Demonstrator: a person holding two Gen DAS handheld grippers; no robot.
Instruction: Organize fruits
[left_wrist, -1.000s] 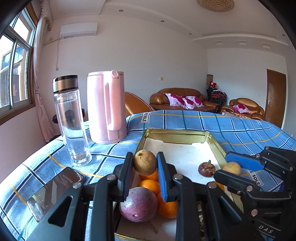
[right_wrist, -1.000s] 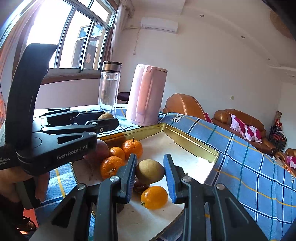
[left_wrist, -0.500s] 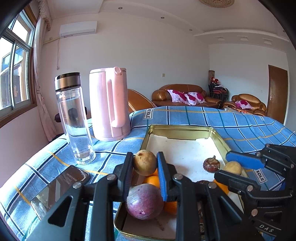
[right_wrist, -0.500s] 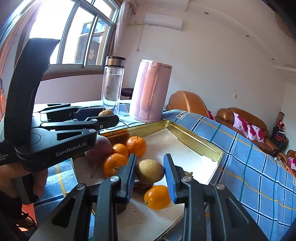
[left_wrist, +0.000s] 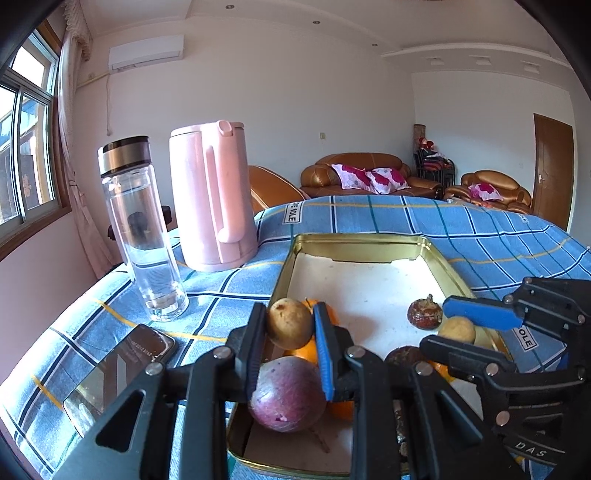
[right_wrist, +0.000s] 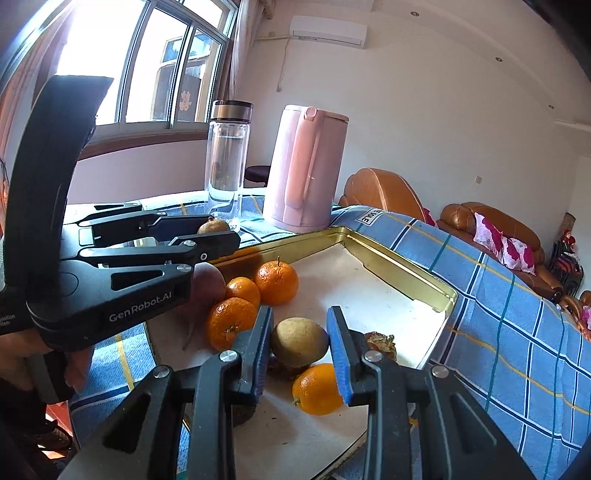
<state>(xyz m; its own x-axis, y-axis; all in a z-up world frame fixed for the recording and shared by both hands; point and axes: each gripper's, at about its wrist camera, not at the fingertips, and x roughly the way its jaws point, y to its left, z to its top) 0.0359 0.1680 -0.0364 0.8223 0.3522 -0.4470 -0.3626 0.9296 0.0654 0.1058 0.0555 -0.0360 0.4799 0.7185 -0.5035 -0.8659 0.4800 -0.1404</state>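
Note:
My left gripper (left_wrist: 290, 323) is shut on a round brown fruit (left_wrist: 289, 326), held above the near left corner of the gold tray (left_wrist: 369, 238). Under it in the tray lie a purple fruit (left_wrist: 286, 393) and oranges. My right gripper (right_wrist: 300, 345) is shut on a greenish-brown fruit (right_wrist: 299, 348) over the tray's (right_wrist: 406, 269) near end. Three oranges (right_wrist: 276, 282) cluster on the left, and another orange (right_wrist: 317, 393) lies below my fingers. A dried brown fruit (left_wrist: 424, 314) sits on the tray's white floor. Each gripper shows in the other's view: the right gripper (left_wrist: 458, 328) and the left gripper (right_wrist: 212, 229).
A glass bottle (left_wrist: 142, 229) and a pink kettle (left_wrist: 212, 195) stand on the blue checked cloth (left_wrist: 498, 240) left of the tray. A phone (left_wrist: 118, 369) lies near the left table edge. A hand (right_wrist: 77, 373) holds the left gripper's handle. Brown sofas stand behind.
Both grippers keep their fruits and have tilted slightly. In the left wrist view the tray's near rim has come into sight.

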